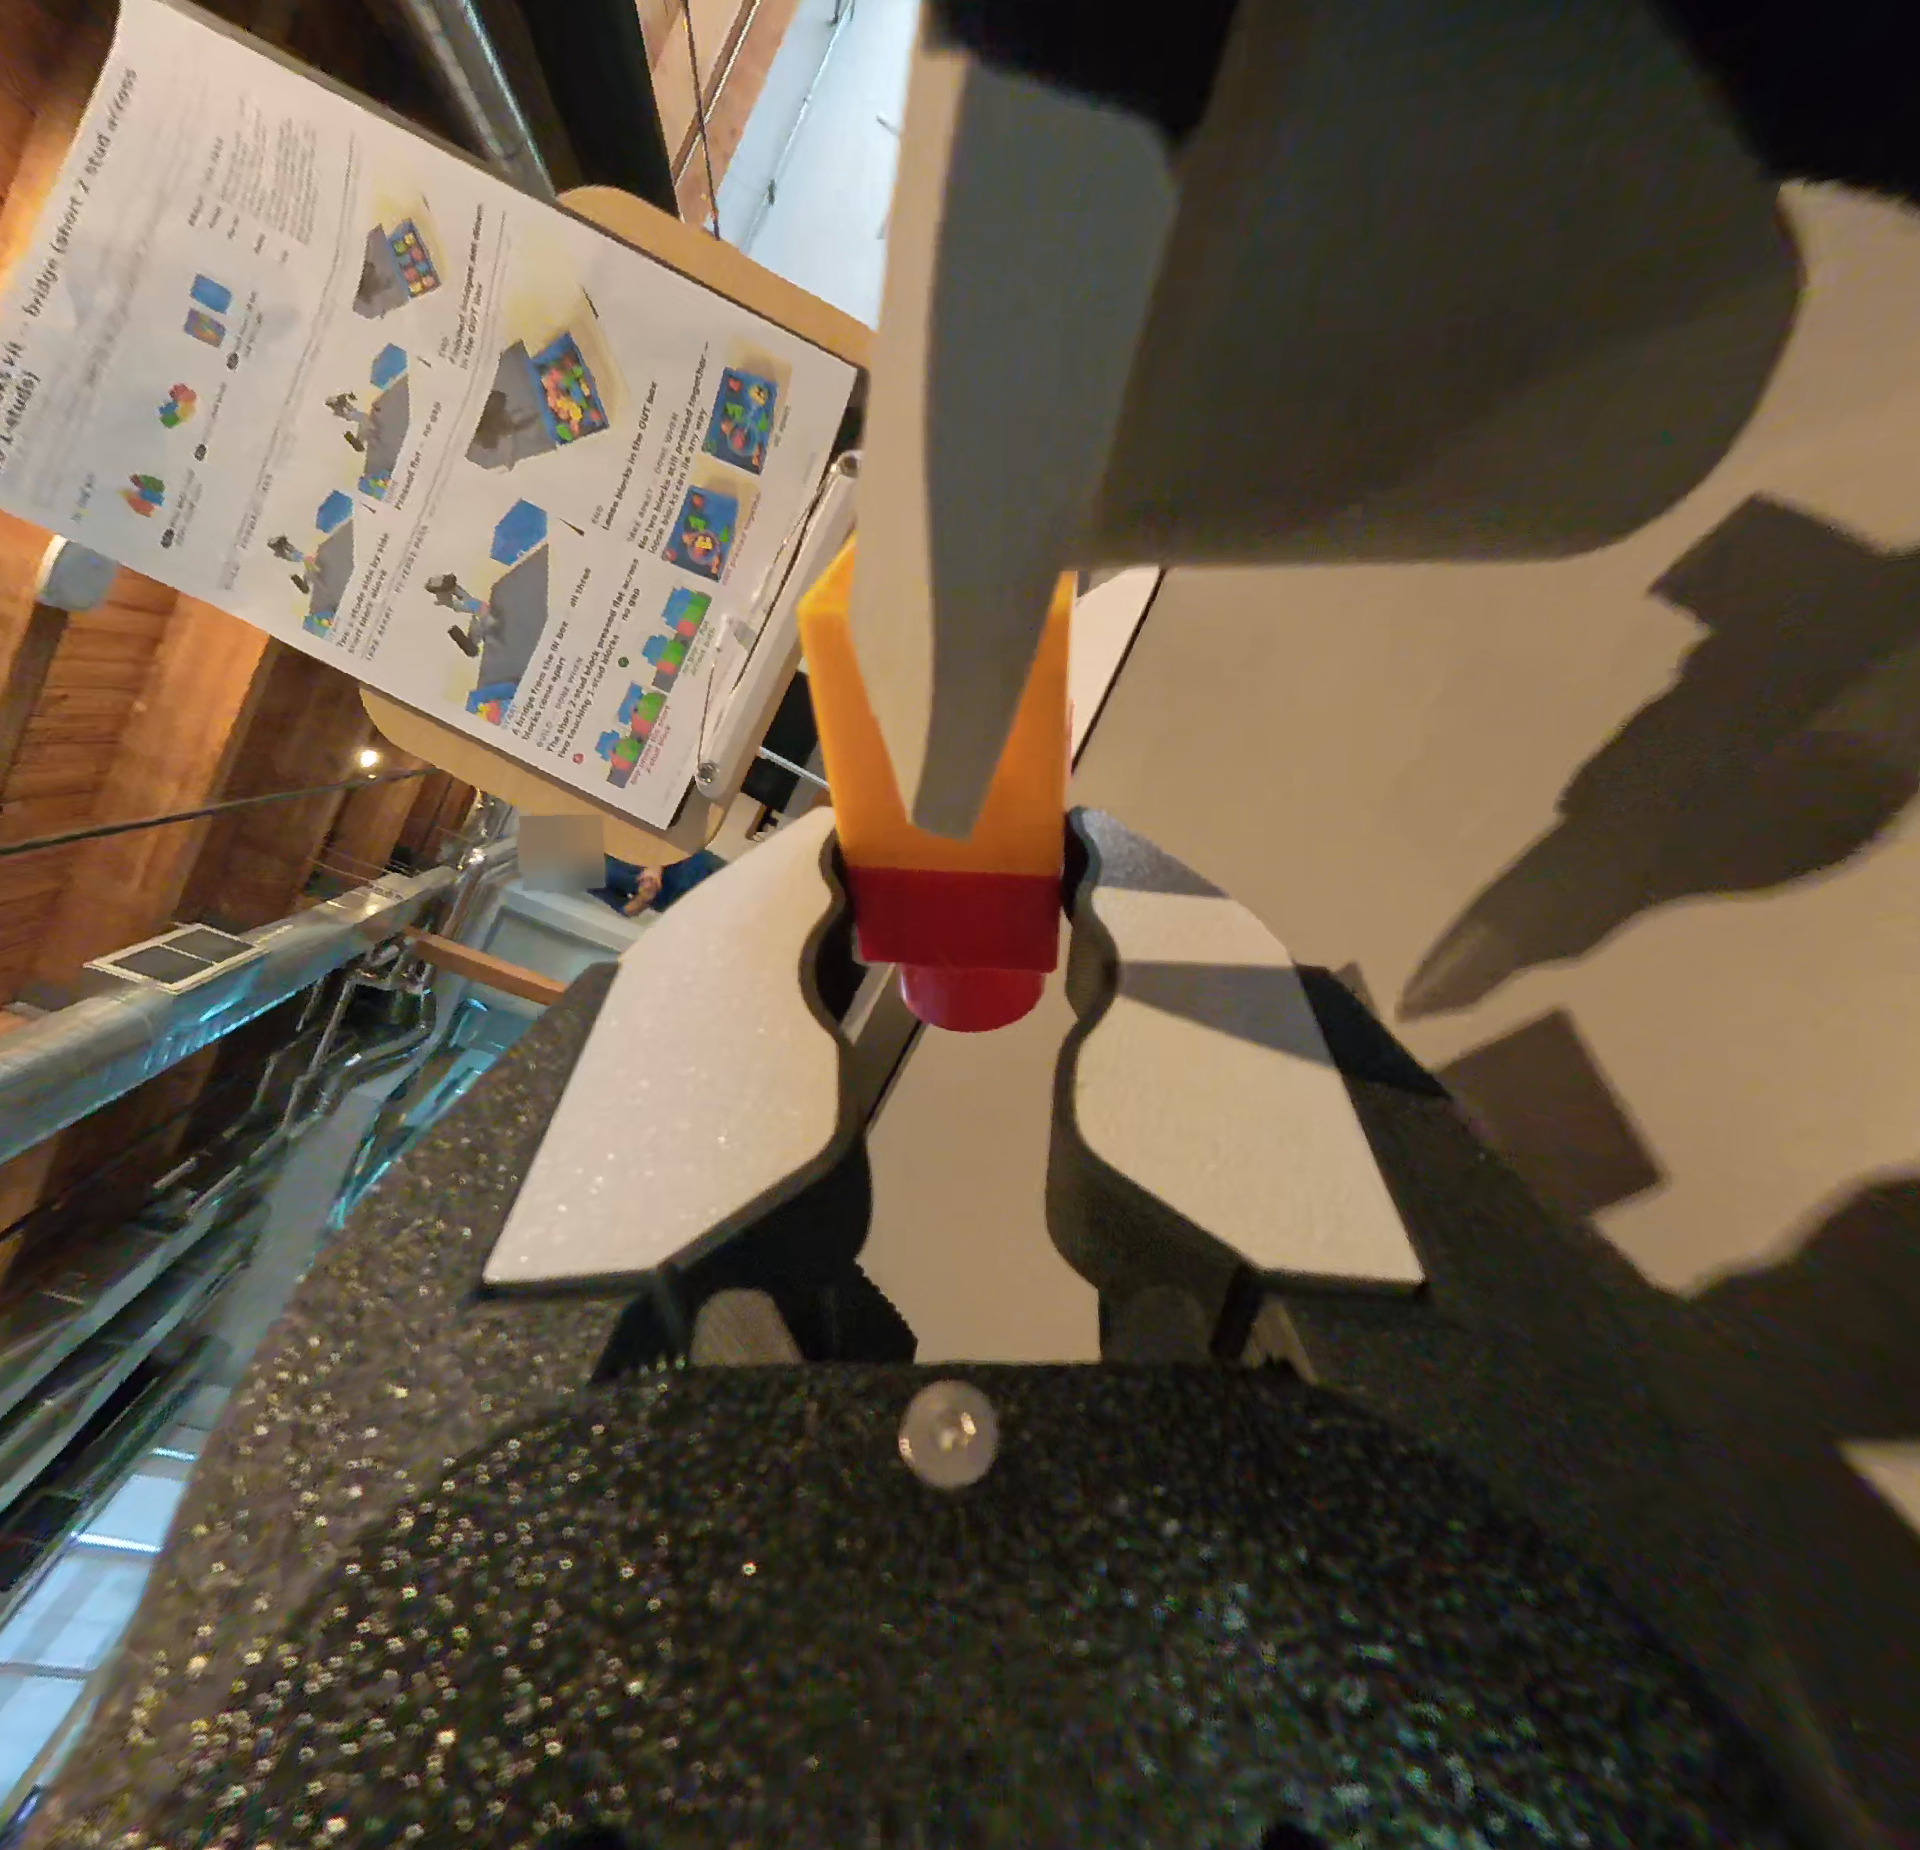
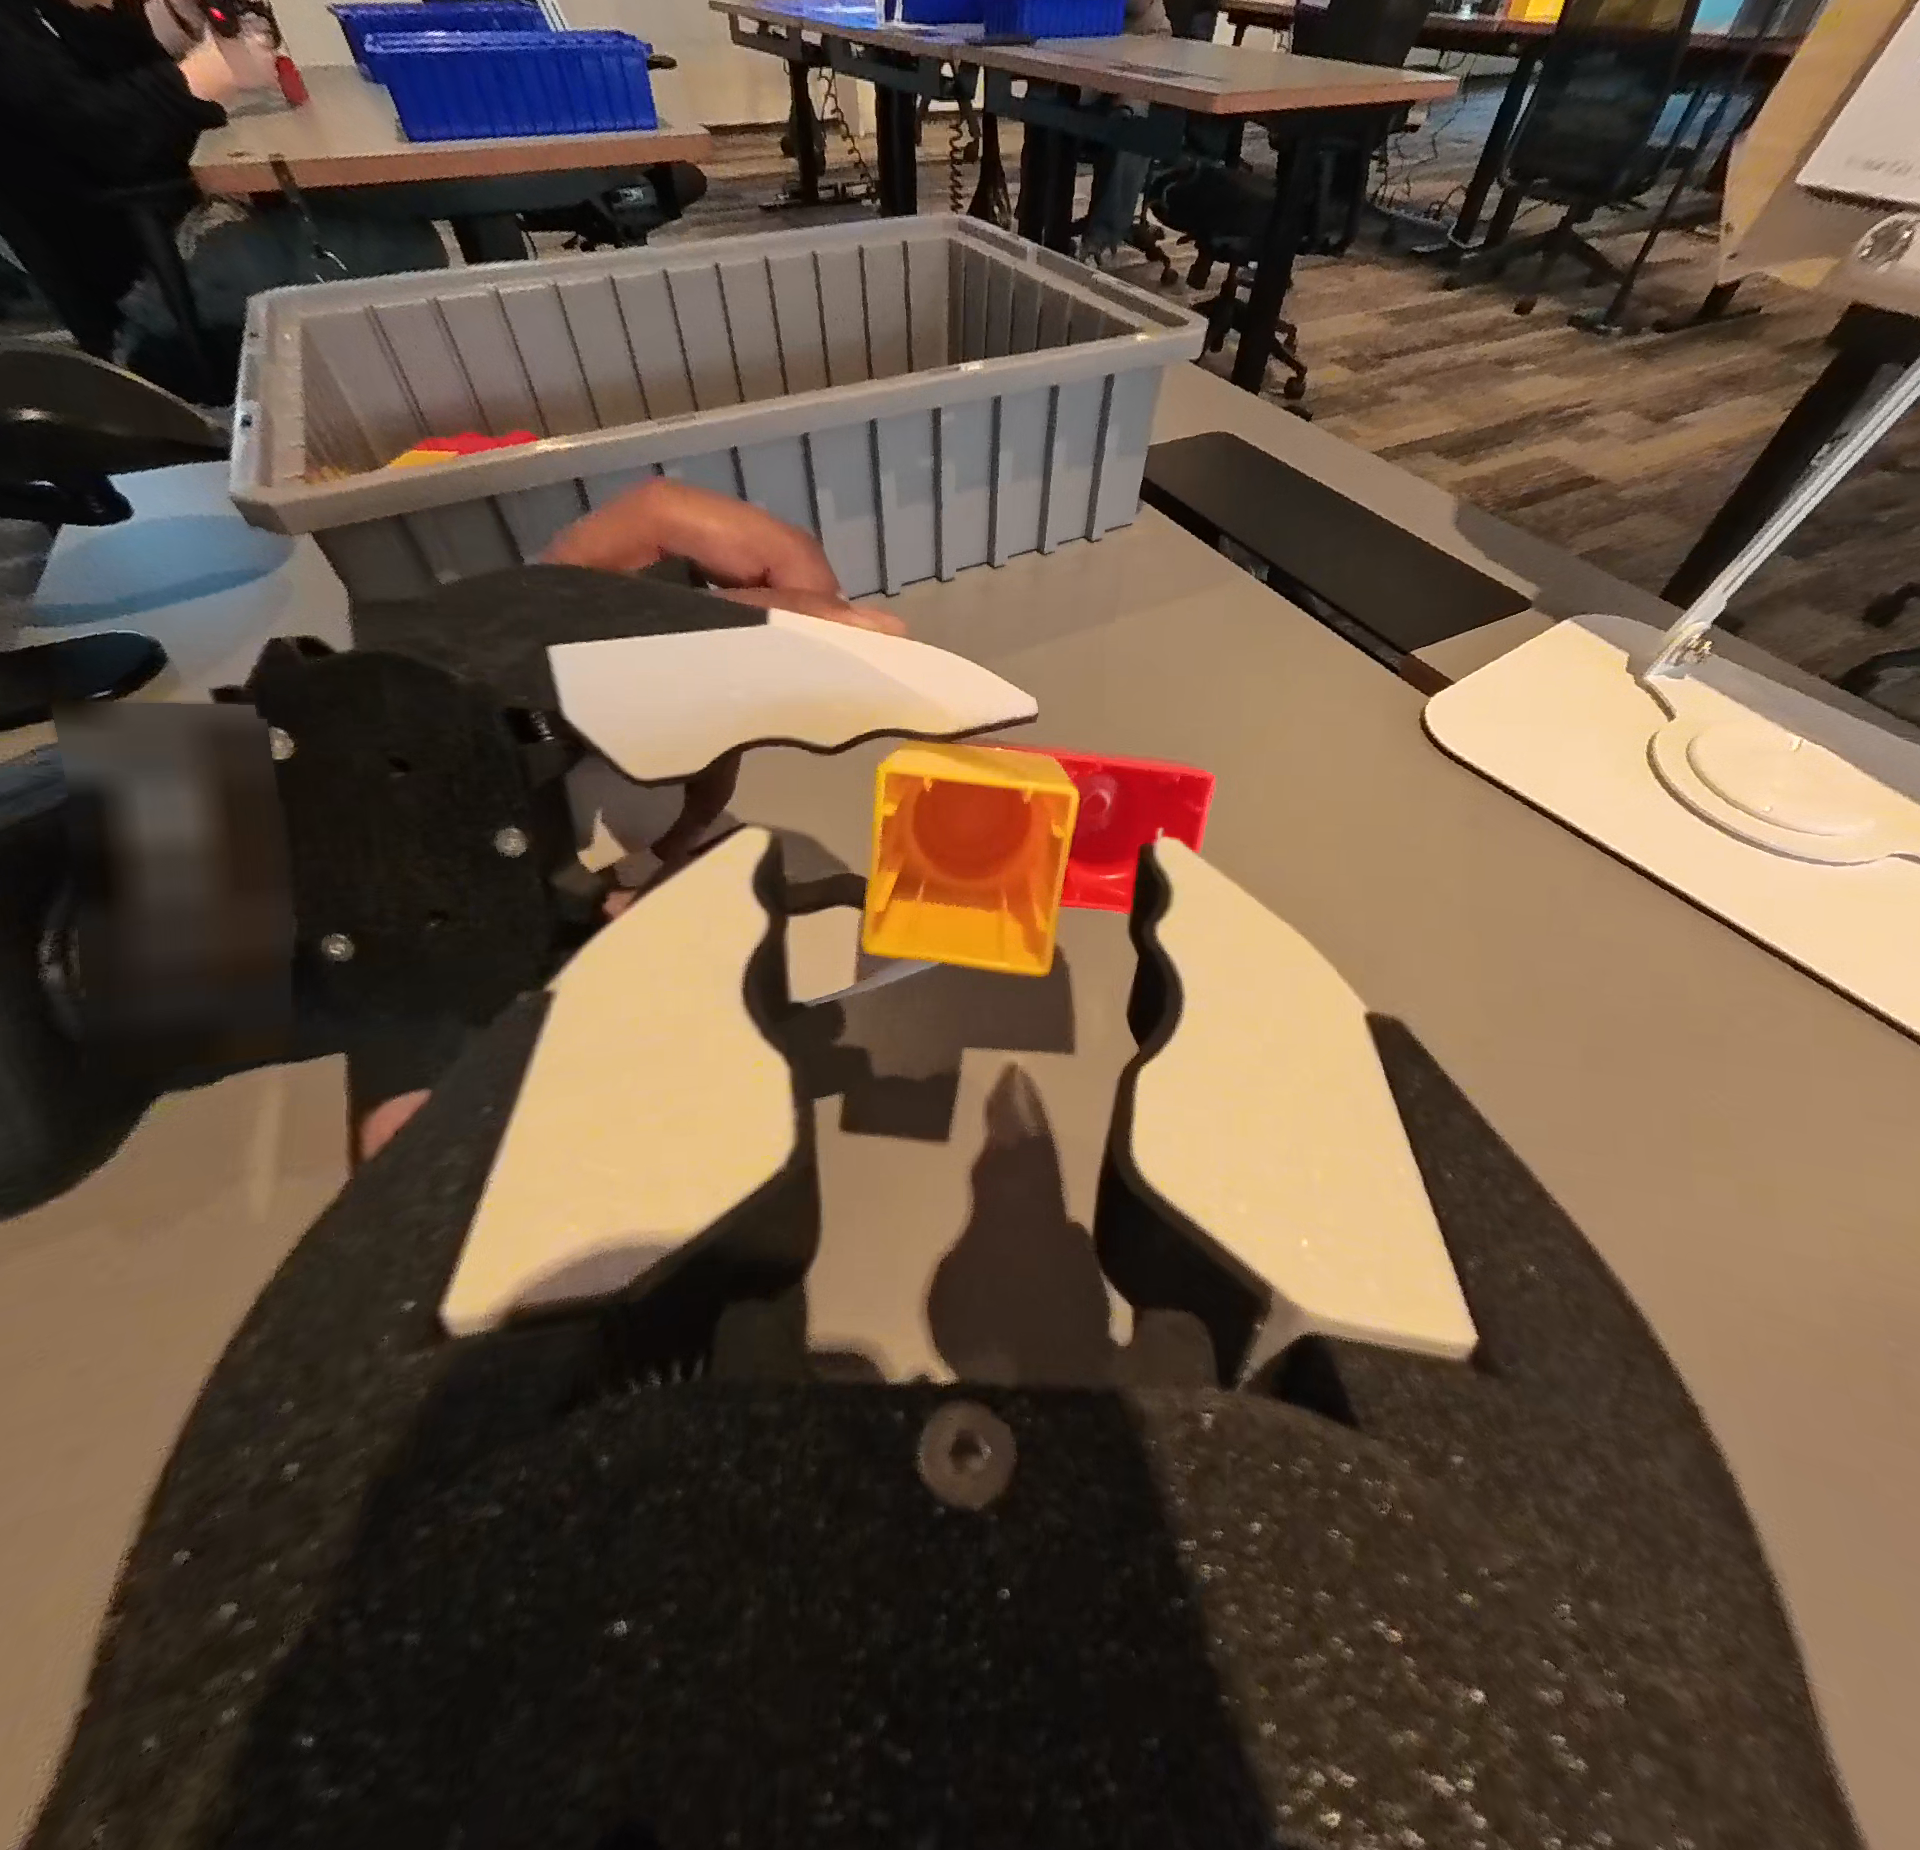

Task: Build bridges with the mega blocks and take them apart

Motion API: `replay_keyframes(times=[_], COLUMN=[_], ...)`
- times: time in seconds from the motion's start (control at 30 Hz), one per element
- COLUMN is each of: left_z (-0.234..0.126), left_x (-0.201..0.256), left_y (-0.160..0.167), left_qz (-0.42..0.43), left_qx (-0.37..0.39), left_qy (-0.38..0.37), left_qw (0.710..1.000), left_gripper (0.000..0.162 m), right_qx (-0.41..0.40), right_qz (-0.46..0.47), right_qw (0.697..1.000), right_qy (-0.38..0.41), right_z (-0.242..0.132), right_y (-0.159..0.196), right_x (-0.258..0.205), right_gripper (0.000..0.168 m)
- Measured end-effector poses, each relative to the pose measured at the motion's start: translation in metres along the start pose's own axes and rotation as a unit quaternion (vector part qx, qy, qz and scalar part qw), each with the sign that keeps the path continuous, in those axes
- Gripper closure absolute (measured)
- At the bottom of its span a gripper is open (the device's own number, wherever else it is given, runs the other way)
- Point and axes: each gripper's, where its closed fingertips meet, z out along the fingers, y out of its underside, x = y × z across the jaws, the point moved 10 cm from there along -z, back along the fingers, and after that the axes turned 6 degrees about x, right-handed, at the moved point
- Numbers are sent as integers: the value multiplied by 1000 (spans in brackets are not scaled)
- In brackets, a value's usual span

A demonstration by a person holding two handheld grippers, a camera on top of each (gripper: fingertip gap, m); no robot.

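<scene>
The left gripper (image 1: pixel 951 917) clamps the red block (image 1: pixel 954 925), which is joined to the yellow block (image 2: pixel 966 860) and held above the table (image 2: pixel 1455 1125). The right gripper (image 2: pixel 951 917) is spread wide, one finger on each side of the yellow block. Beyond them, the grey bin (image 2: pixel 935 470) holds red and yellow blocks (image 2: pixel 462 446) in its near left corner.

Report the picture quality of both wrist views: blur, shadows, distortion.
Left wrist view: tilted and wide-angle warped; the right gripper overhead is blurred, the red block sharp, and hard shadows fall on the table. Right wrist view: edges blurred, the yellow block crisp, dark shadows beneath it.
</scene>
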Motion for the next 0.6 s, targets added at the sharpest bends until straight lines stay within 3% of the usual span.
replay_keyframes(times=[0.13,0.6], left_z=[-1,-1], left_x=[3,7], left_y=[-3,-5], left_qz=[8,42], left_qx=[9,21], left_qy=[8,21], left_qw=[1000,999], left_gripper=[125,122], right_qx=[-9,-23], right_qz=[-14,62], right_qw=[1000,996], right_qy=[1,-66], right_z=[1,-4], right_y=[3,6], right_x=[-1,16], right_gripper=[130,132])
